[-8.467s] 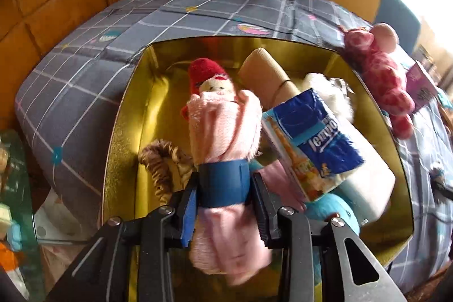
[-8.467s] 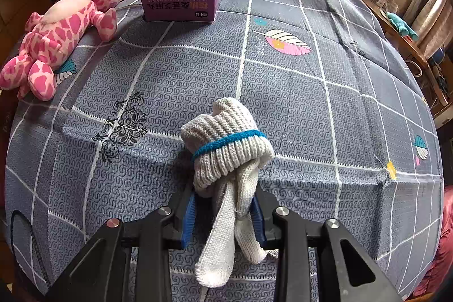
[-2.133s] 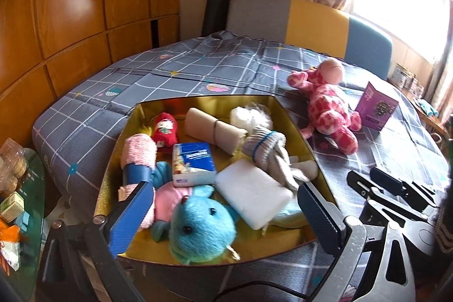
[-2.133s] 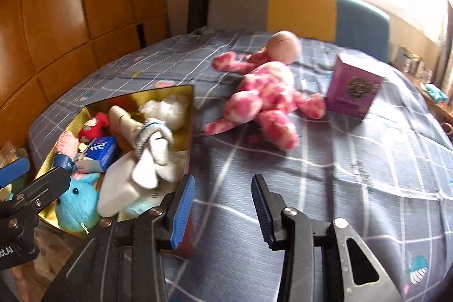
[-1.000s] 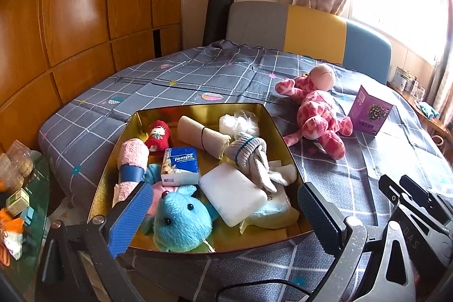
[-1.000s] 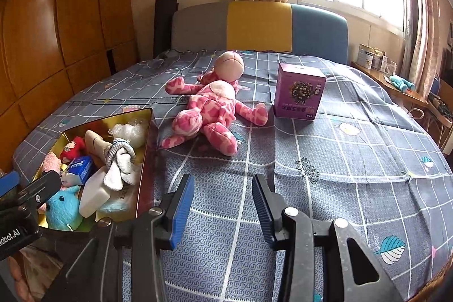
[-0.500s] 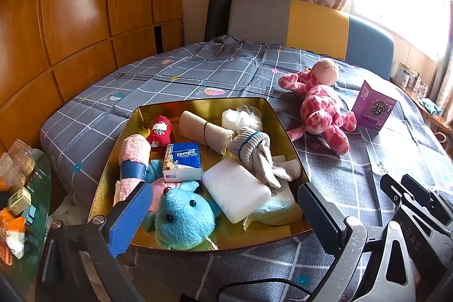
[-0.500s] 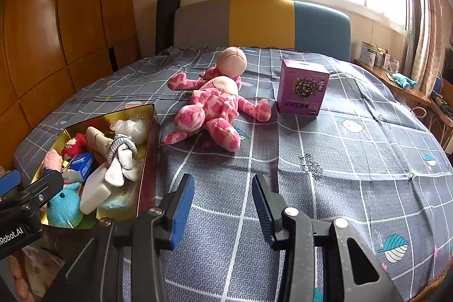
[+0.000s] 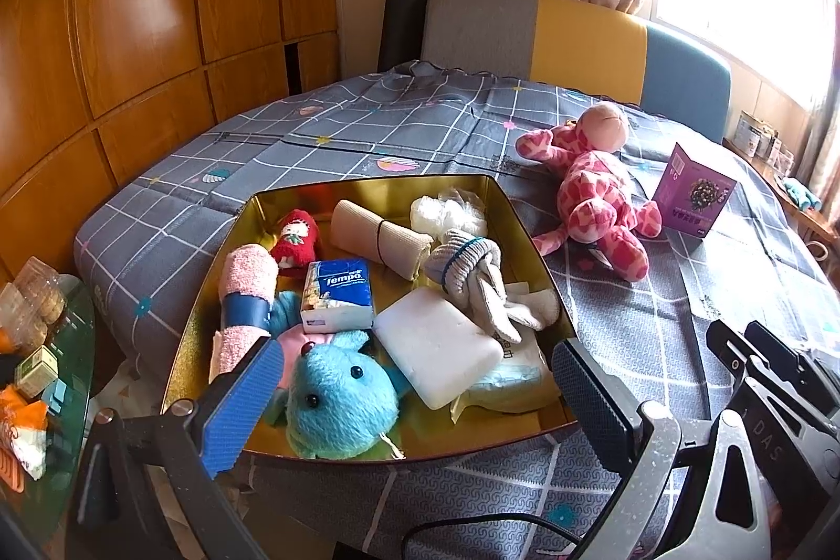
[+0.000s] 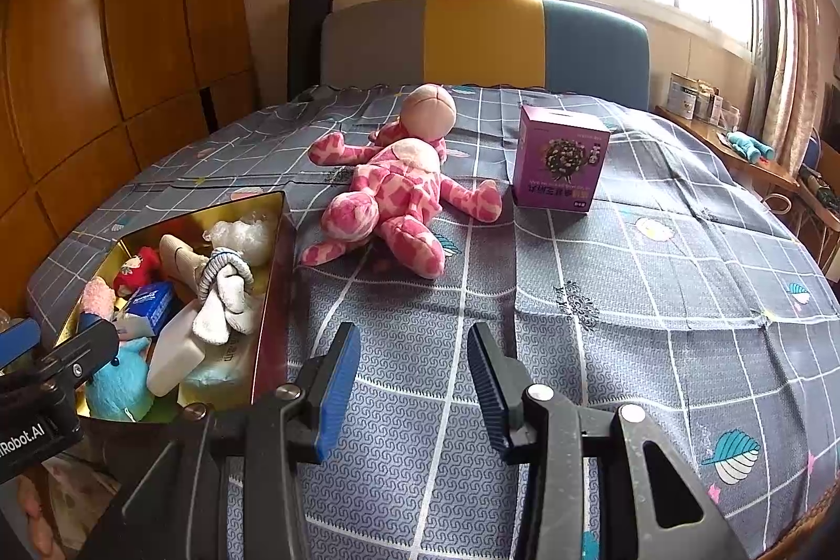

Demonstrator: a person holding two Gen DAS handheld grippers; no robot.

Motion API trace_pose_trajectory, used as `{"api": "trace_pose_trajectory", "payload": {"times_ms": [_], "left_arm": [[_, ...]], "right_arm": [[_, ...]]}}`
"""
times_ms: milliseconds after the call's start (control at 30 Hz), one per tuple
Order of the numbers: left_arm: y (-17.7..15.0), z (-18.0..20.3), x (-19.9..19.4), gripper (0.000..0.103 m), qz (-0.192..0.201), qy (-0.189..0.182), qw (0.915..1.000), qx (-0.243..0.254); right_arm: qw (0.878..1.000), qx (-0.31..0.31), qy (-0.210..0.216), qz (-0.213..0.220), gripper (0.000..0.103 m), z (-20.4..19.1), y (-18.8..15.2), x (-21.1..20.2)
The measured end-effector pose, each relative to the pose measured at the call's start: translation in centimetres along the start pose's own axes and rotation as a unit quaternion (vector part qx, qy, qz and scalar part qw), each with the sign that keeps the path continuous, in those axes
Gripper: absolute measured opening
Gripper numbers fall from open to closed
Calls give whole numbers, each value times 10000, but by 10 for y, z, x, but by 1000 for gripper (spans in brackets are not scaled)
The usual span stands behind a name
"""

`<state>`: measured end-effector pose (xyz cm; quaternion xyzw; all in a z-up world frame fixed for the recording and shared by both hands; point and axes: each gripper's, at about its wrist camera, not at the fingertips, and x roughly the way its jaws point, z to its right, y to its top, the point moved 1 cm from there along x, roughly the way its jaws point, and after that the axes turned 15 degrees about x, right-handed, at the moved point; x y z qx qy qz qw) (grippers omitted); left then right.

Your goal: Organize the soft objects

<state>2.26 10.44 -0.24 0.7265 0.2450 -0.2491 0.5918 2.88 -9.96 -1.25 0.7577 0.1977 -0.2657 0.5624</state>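
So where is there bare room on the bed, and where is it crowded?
Free: the bedspread in front of the purple box, right of the pink plush toy. Also behind the gold tin, towards the headboard. Crowded: inside the tin.

In tin (image 9: 530, 240) on bedspread (image 10: 604, 276), near edge: plush toy (image 9: 336, 408) at front, sponge block (image 9: 436, 345) to its right, tissue pack (image 9: 338, 295) behind, rolled towel (image 9: 244, 292) at left wall, knit glove (image 9: 472, 276) right of centre, bandage roll (image 9: 378, 237) and doll (image 9: 294, 237) at back. Right of tin: spotted plush (image 10: 399, 198), carton (image 10: 559, 158) beyond, upright.
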Motion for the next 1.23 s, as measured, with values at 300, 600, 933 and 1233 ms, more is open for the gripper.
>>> {"api": "trace_pose_trajectory", "payload": {"times_ms": [300,600,933,1233], "left_arm": [[0,0,0,103,-35,1,10000,-2],[0,1,0,103,-34,-14,10000,24],[1,4,-1,103,-21,-39,10000,77],[-1,6,-4,103,97,173,9997,156]], "right_arm": [[10000,-4,5,7,43,0,0,-1],[10000,-1,7,9,43,0,0,-1],[10000,3,5,8,43,0,0,0],[10000,44,11,-38,43,3,-1,1]]}}
